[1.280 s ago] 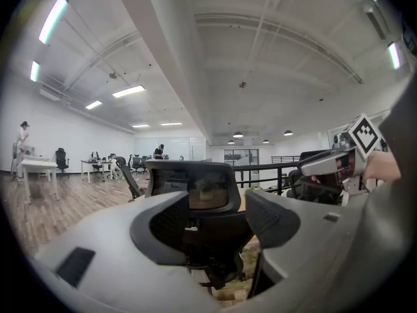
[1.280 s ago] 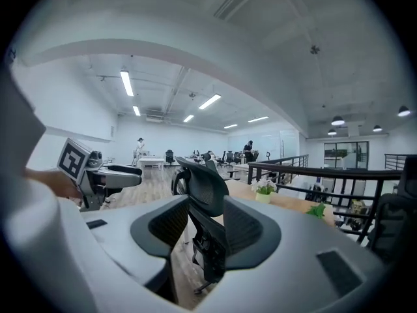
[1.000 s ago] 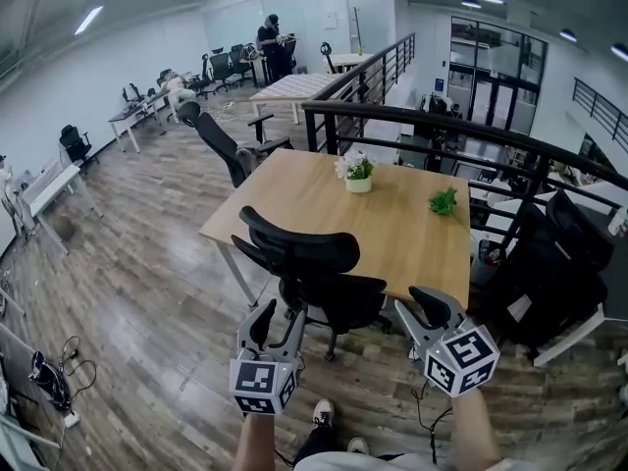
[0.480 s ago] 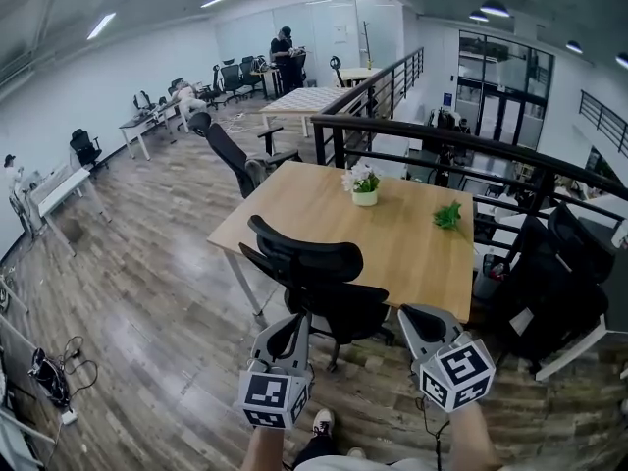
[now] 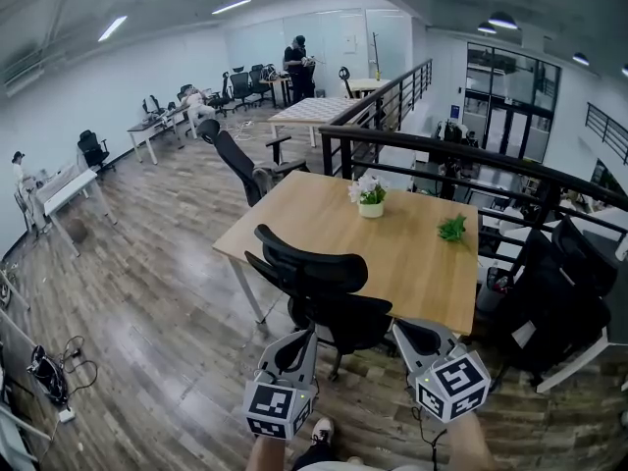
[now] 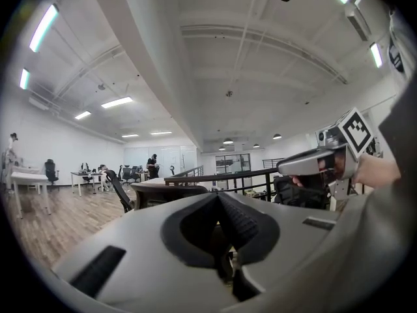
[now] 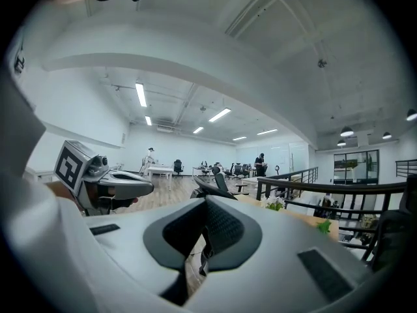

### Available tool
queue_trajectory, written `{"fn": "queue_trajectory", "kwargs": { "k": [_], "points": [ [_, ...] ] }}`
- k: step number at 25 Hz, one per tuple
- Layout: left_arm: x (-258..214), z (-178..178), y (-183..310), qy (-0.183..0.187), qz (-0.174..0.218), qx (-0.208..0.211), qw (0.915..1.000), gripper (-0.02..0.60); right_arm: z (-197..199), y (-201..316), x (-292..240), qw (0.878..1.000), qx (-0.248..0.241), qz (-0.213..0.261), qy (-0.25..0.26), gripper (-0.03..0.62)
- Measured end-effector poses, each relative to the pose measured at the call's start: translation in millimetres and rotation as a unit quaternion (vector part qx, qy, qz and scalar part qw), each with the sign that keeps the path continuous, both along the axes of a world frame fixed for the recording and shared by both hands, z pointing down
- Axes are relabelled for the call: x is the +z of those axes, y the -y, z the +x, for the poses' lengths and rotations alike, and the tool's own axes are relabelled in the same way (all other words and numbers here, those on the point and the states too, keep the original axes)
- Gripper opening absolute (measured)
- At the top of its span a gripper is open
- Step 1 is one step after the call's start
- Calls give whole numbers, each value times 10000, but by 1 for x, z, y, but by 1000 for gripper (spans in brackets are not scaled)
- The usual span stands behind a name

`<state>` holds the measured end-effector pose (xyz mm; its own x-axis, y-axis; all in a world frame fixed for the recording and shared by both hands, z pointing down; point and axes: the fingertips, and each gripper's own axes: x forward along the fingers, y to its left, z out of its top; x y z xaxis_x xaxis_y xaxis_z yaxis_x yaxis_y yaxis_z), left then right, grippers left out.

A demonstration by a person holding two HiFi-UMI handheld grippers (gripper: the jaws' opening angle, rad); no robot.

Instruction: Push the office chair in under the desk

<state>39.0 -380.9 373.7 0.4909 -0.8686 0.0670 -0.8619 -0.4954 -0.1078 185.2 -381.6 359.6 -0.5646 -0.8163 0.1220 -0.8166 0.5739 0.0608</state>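
Nearest, at the bottom of the head view: a shoe (image 5: 321, 430) on the wood floor, with both grippers held out above it. Left gripper (image 5: 303, 336) has its jaws pressed together with nothing between them; its own view shows the pads meeting (image 6: 219, 199). Right gripper (image 5: 401, 328) is the same, jaws together and empty (image 7: 206, 205). Neither touches anything. Just beyond them stands the chair (image 5: 319, 283), backrest toward the person, seat at the near edge of the desk (image 5: 314, 214) and turned somewhat off square; how far the seat already reaches under the top cannot be told. On the desk sit a flower pot (image 5: 371, 201) near the middle and a small green plant (image 5: 452, 229) to its right. A second chair (image 5: 240, 160) stands at the desk's far left corner, a black railing (image 5: 442, 170) behind. Likely risks: closed jaws make two narrow contact points, so a push high on the backrest may recline it or spin the seat instead of rolling the base. An uneven push from the two sides would swing the chair on its casters. The armrests may catch the desk edge, and a hard stop there could jolt the pot.
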Motion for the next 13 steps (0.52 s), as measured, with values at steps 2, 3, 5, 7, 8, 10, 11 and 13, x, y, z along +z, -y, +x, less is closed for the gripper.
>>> {"fn": "queue_trajectory", "kwargs": {
  "k": [2,3,5,7,8,10,11,13],
  "points": [
    [2,1,0,22,-21,13,10000,8,0,1,1,10000,-15,-1,3,21],
    [4,2,1,35,-32,15,10000,8,0,1,1,10000,-17,-1,1,21],
    [7,2,2,51,-56,13,10000,8,1,2,3,10000,-15,-3,-15,21],
    [9,1,2,52,-77,7,10000,8,-1,1,5,10000,-11,-19,-44,21],
    [9,0,2,50,-86,7,9999,8,-2,1,6,10000,-9,-33,-56,21],
    [10,-1,2,53,-98,8,9999,8,-3,1,8,10000,3,-59,-66,21],
    [10,-2,3,56,-98,9,9999,8,-3,2,9,10000,10,-66,-68,21],
    [10,-2,4,62,-92,12,9999,8,-4,4,9,9999,24,-72,-73,21]
  ]
}}
